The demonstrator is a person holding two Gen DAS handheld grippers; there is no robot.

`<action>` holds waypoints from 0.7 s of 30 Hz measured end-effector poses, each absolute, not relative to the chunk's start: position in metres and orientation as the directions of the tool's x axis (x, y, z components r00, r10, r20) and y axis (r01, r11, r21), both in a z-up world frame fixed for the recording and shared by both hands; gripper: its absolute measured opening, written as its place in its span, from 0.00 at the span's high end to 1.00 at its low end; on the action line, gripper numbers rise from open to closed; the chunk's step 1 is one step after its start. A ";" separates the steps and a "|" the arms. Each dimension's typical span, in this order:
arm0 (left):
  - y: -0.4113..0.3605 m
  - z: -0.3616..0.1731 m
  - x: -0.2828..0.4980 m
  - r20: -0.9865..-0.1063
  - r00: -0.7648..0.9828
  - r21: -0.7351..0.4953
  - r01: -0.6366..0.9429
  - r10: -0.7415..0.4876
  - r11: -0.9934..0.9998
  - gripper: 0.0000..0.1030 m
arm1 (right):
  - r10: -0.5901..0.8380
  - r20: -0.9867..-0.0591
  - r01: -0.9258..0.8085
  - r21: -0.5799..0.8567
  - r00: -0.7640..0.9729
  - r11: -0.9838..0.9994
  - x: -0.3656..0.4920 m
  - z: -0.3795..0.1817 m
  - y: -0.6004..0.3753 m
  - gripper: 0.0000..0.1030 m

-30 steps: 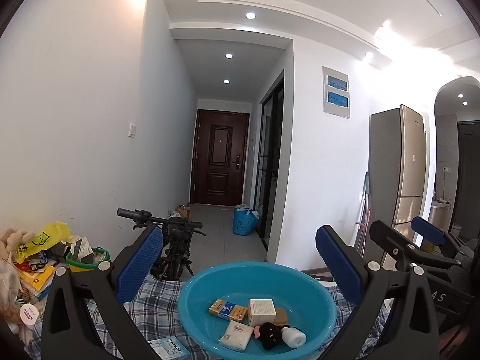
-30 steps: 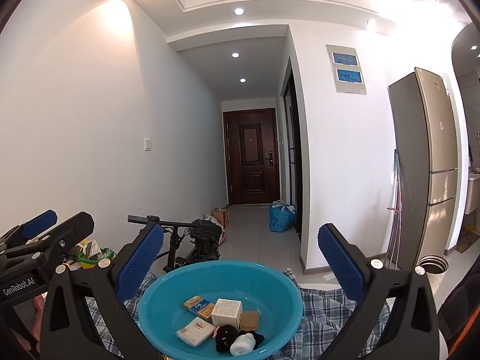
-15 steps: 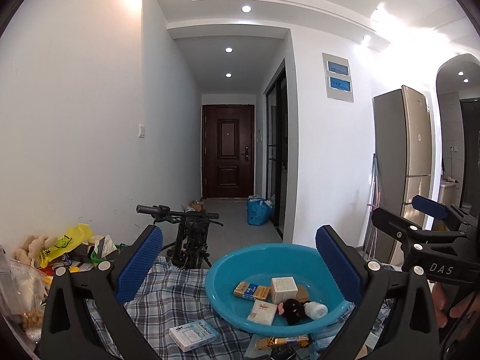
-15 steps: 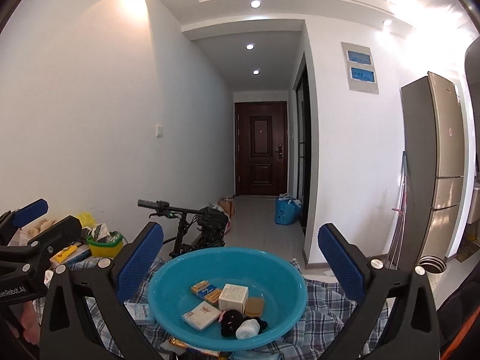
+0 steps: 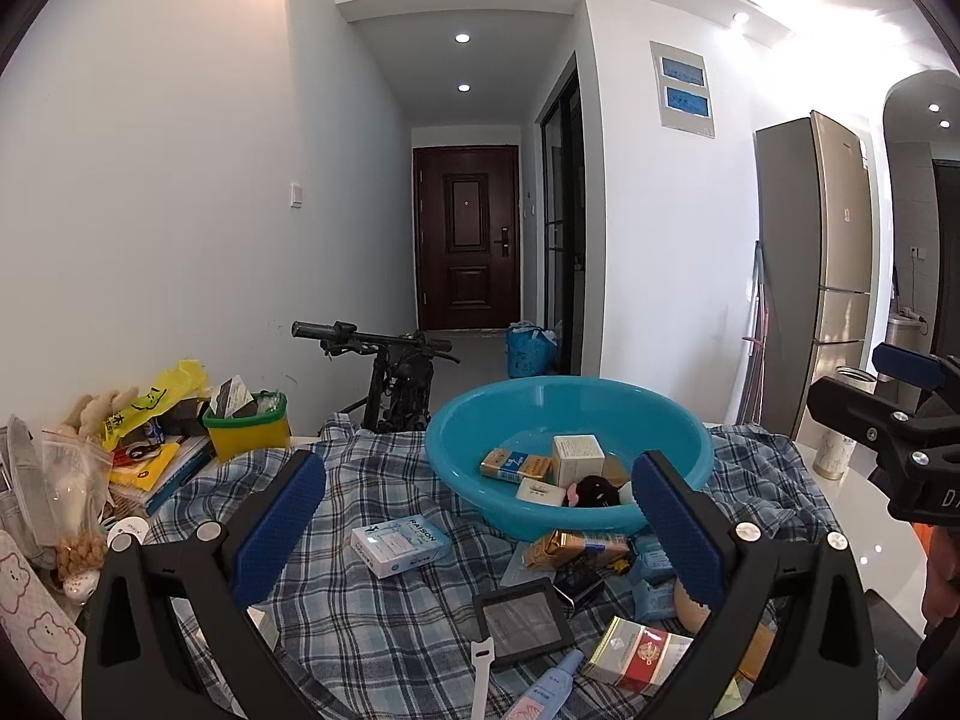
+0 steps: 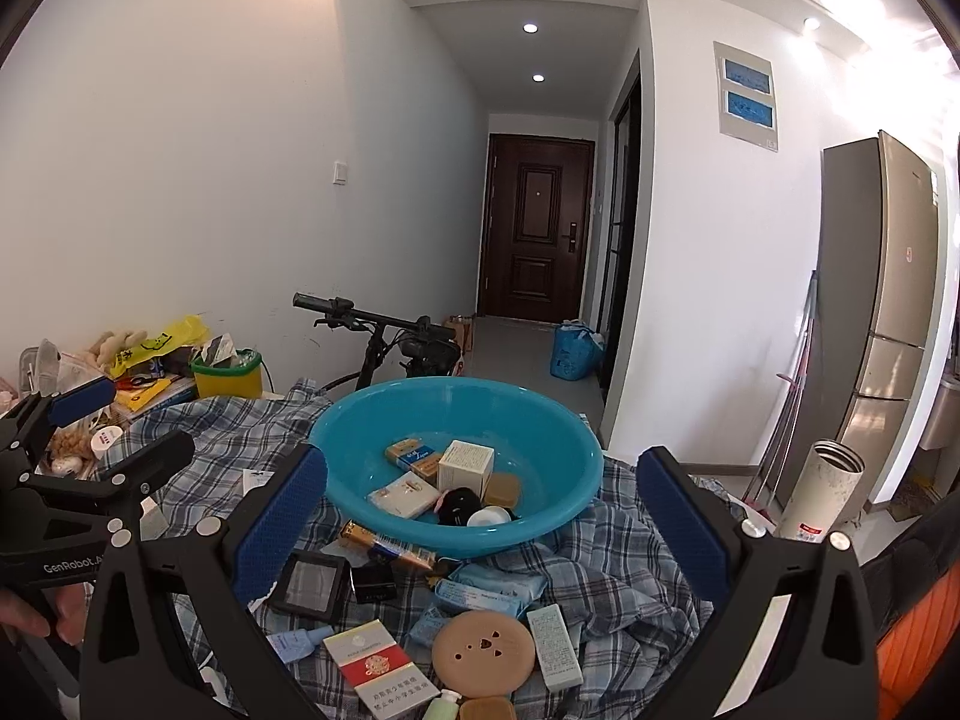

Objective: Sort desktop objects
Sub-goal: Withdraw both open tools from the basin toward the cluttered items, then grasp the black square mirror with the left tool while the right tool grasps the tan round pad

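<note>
Grippers both held above the table, jaws spread wide and holding nothing; left gripper (image 5: pixel 477 516) over the plaid cloth (image 5: pixel 360 630), right gripper (image 6: pixel 480 510) framing the blue basin (image 6: pixel 576 450); each shows at the edge of the other's view, well apart.

Basin sits on the cloth toward the far side of the table; inside it a yellow-and-blue pack (image 6: pixel 413 455), a white cube box (image 6: pixel 466 465), a flat white box (image 6: pixel 403 495), a tan square (image 6: pixel 503 489), a black fuzzy item (image 6: pixel 457 504) and a white cap (image 6: pixel 489 519), all crowded together at the bottom.

Loose items on the cloth in front of the basin: gold bar packet (image 6: pixel 384 546) touching the basin's near wall; black-framed mirror (image 6: pixel 309 582) just beside a small black box (image 6: pixel 373 582); blue wipes packet (image 6: pixel 489 588); red-and-white carton (image 6: pixel 378 669); round tan compact (image 6: pixel 483 654) next to a slim white box (image 6: pixel 555 645); small green bottle (image 6: pixel 444 705) at the bottom edge.

Left view adds a white-and-blue box (image 5: pixel 401 545) lying alone on the cloth, left of the basin.

Table's left end: yellow tub (image 5: pixel 247 423), yellow bag (image 5: pixel 156 399), plush toys (image 5: pixel 96 411), all well apart from the basin; white flask (image 6: pixel 825 495) stands at the right.
</note>
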State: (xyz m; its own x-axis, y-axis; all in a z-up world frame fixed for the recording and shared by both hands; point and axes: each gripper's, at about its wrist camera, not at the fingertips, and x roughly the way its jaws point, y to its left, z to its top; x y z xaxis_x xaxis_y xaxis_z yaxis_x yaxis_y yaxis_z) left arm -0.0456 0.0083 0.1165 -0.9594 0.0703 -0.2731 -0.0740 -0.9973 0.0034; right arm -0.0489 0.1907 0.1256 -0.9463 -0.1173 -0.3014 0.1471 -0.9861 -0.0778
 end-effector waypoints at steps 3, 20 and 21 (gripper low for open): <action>0.006 0.112 -0.035 -0.269 -0.961 -0.013 -0.071 0.072 -0.997 0.00 | -0.103 -0.306 0.126 -0.056 -0.946 -0.990 -0.041 0.119 0.196 0.00; 0.006 0.056 -0.025 -0.353 -0.929 -0.055 -0.095 0.108 -0.994 0.00 | -0.074 -0.421 0.089 -0.017 -0.904 -0.996 -0.024 0.058 0.216 0.00; 0.006 0.054 -0.025 -0.357 -0.928 -0.054 -0.093 0.106 -0.994 0.00 | -0.070 -0.430 0.088 -0.021 -0.900 -0.996 -0.025 0.055 0.216 0.00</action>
State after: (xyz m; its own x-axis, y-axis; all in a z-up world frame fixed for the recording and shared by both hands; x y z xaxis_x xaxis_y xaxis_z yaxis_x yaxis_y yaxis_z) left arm -0.0252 0.0063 0.0537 -0.9279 0.1059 -0.3574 -0.0927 -0.9942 -0.0540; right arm -0.0250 0.2158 0.0547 -0.9002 -0.0704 -0.4297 0.0879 -0.9959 -0.0210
